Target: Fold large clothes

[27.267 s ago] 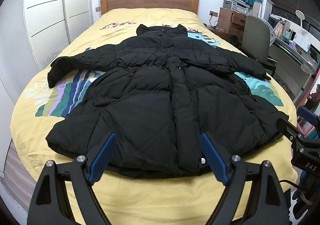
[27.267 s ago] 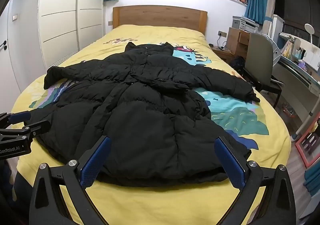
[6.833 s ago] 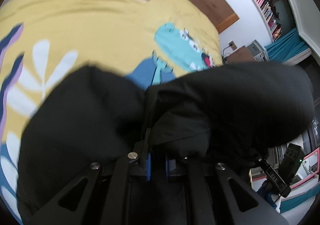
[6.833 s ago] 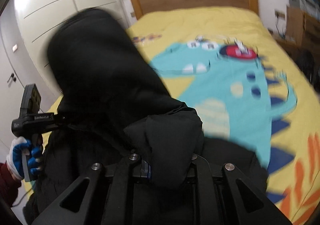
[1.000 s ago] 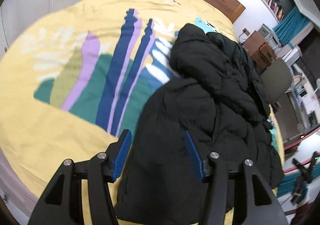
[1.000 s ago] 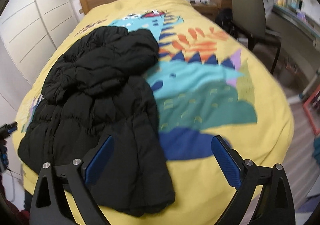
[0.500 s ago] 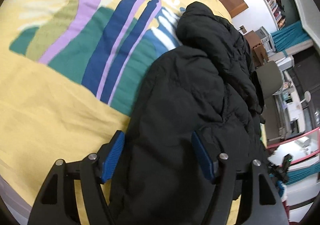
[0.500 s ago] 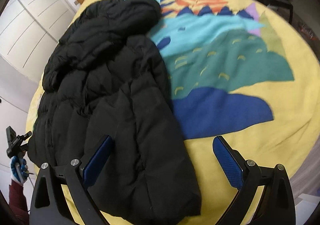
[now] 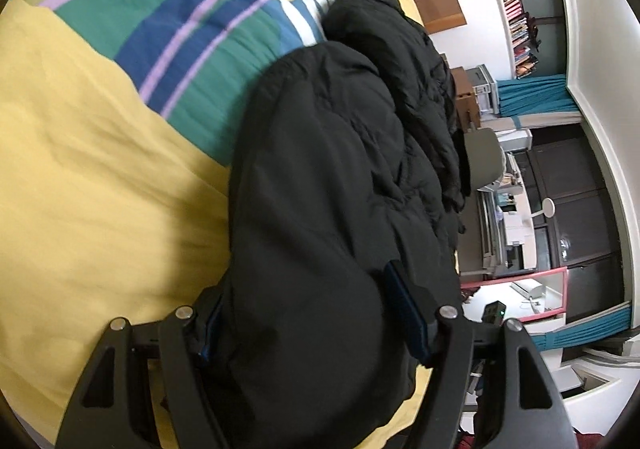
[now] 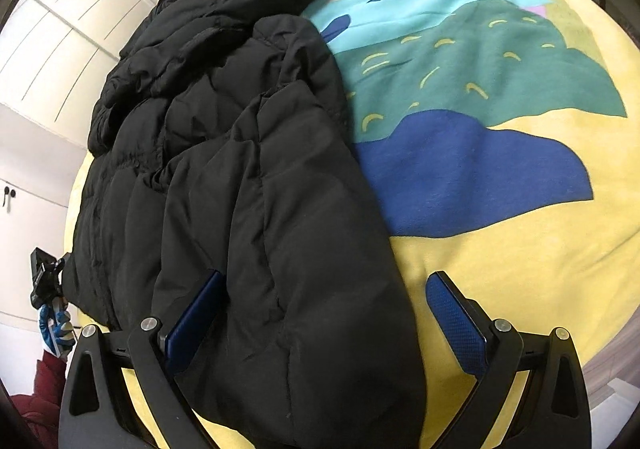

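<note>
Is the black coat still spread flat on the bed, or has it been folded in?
Folded in. The black coat lies as a narrow lengthwise bundle, no sleeves spread out, with the yellow bedspread bare beside it.

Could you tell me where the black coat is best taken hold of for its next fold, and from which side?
Probably at the hem end nearest the cameras. The black coat lies as a long narrow strip on the yellow bedspread, hem toward the foot. The left gripper and right gripper already straddle its two near corners, jaws open. Come in low from the foot and pinch each puffy corner.
</note>
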The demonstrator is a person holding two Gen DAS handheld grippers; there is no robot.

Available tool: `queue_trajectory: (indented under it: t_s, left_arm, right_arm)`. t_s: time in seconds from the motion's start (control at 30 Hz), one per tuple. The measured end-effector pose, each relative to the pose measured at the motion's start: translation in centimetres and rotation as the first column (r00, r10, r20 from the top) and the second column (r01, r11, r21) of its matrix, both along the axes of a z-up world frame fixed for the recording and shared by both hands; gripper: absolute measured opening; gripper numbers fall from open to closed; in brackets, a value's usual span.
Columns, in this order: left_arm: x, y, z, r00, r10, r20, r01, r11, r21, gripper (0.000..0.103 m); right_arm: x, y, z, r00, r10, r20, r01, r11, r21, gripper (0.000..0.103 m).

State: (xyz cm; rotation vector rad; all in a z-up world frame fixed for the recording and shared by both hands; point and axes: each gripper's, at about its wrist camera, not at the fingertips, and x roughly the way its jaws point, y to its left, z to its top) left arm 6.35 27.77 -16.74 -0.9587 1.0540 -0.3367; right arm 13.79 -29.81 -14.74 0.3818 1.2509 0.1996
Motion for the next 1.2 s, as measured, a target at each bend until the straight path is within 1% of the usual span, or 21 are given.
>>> queue_trajectory:
  t_s: [0.2, 0.3, 0.33, 0.37, 0.4, 0.47, 0.5, 0.53, 0.57, 0.6, 0.67, 0.7, 0.73, 0.77, 0.8, 0.87, 0.97, 1.07, 1.13, 1.2]
  left_arm:
    - [0.1, -2.1, 0.0, 0.999, -0.045, 0.007, 0.045, 0.999, -0.005, 0.068]
    - [0.2, -3.0, 0.4, 0.998, -0.059, 0.017, 0.059, 0.998, 0.015, 0.068]
    - [0.2, -3.2, 0.5, 0.998, -0.061, 0.02, 0.061, 0.998, 0.023, 0.068]
    - [0.2, -3.3, 0.6, 0.998, -0.061, 0.025, 0.06, 0.998, 0.036, 0.067]
    - [0.2, -3.5, 0.7, 0.998, -0.059, 0.027, 0.057, 0.997, 0.05, 0.067]
    - [0.3, -3.9, 0.9, 0.998, -0.056, 0.025, 0.054, 0.995, 0.078, 0.065]
    - [0.3, -4.2, 1.0, 0.998, -0.056, 0.026, 0.054, 0.995, 0.086, 0.063]
    - [0.2, -4.3, 1.1, 0.998, -0.054, 0.029, 0.051, 0.995, 0.084, 0.057]
    - [0.3, -4.2, 1.1, 0.998, -0.053, 0.033, 0.05, 0.996, 0.079, 0.048]
    - [0.2, -4.2, 1.2, 0.998, -0.051, 0.038, 0.048, 0.996, 0.074, 0.045]
    - [0.0, -4.1, 1.3, 0.998, -0.048, 0.05, 0.044, 0.996, 0.081, 0.029]
    - [0.0, -4.1, 1.4, 0.998, -0.044, 0.055, 0.039, 0.995, 0.089, 0.026]
    - [0.0, -4.0, 1.5, 0.998, -0.038, 0.059, 0.032, 0.995, 0.091, 0.022]
    - [-0.1, -3.9, 1.6, 0.998, -0.028, 0.065, 0.022, 0.996, 0.09, 0.019]
    - [-0.2, -4.0, 1.6, 0.997, -0.022, 0.069, 0.016, 0.996, 0.09, 0.018]
    - [-0.3, -4.0, 1.9, 0.997, -0.015, 0.076, 0.007, 0.995, 0.094, 0.015]
    - [-0.3, -3.9, 2.4, 0.996, -0.017, 0.085, 0.007, 0.994, 0.113, 0.013]
    - [-0.1, -3.9, 3.3, 0.995, -0.015, 0.1, 0.003, 0.993, 0.116, 0.013]
    - [0.2, -3.7, 4.1, 0.993, -0.01, 0.115, -0.003, 0.994, 0.111, 0.013]
    - [0.6, -3.4, 5.2, 0.99, 0.004, 0.14, -0.016, 0.996, 0.088, 0.013]
  right_arm:
    - [0.1, 0.9, -0.3, 0.999, 0.037, -0.012, -0.037, 0.999, 0.022, 0.096]
    - [-0.4, 0.8, -0.3, 0.999, 0.048, -0.007, -0.047, 0.998, 0.032, 0.091]
    - [-0.5, 0.7, -0.3, 0.999, 0.05, -0.005, -0.05, 0.998, 0.032, 0.087]
    - [-0.7, 0.6, -0.3, 0.999, 0.053, -0.003, -0.053, 0.998, 0.029, 0.08]
    - [-0.7, 0.6, -0.2, 0.998, 0.056, 0.0, -0.056, 0.998, 0.024, 0.077]
    - [-0.8, 0.5, 0.0, 0.998, 0.062, 0.006, -0.062, 0.998, 0.023, 0.063]
    - [-0.9, 0.3, 0.1, 0.998, 0.063, 0.01, -0.063, 0.998, 0.024, 0.06]
    - [-1.2, 0.1, 0.1, 0.998, 0.063, 0.015, -0.063, 0.998, 0.03, 0.056]
    - [-1.3, -0.1, 0.1, 0.998, 0.062, 0.018, -0.063, 0.997, 0.036, 0.051]
    - [-1.4, -0.2, 0.2, 0.998, 0.062, 0.022, -0.063, 0.997, 0.044, 0.049]
    - [-1.6, -0.4, 0.2, 0.997, 0.071, 0.029, -0.073, 0.995, 0.065, 0.036]
    - [-1.6, -0.2, 0.3, 0.996, 0.081, 0.036, -0.083, 0.994, 0.068, 0.033]
    - [-1.6, 0.1, 0.4, 0.995, 0.091, 0.042, -0.094, 0.993, 0.073, 0.025]
    - [-1.7, 0.3, 0.4, 0.994, 0.096, 0.046, -0.1, 0.992, 0.078, 0.02]
    - [-1.7, 0.6, 0.5, 0.993, 0.104, 0.055, -0.108, 0.991, 0.074, 0.019]
    - [-1.6, 1.0, 0.5, 0.991, 0.113, 0.066, -0.118, 0.99, 0.078, 0.012]
    - [-1.5, 1.4, 0.9, 0.989, 0.12, 0.09, -0.127, 0.989, 0.079, 0.01]
    - [-1.6, 1.2, 1.5, 0.987, 0.109, 0.121, -0.12, 0.989, 0.087, 0.009]
    - [-1.6, 0.7, 2.0, 0.985, 0.091, 0.146, -0.107, 0.989, 0.106, 0.009]
    - [-1.5, 0.4, 2.8, 0.982, 0.069, 0.178, -0.094, 0.987, 0.132, 0.008]
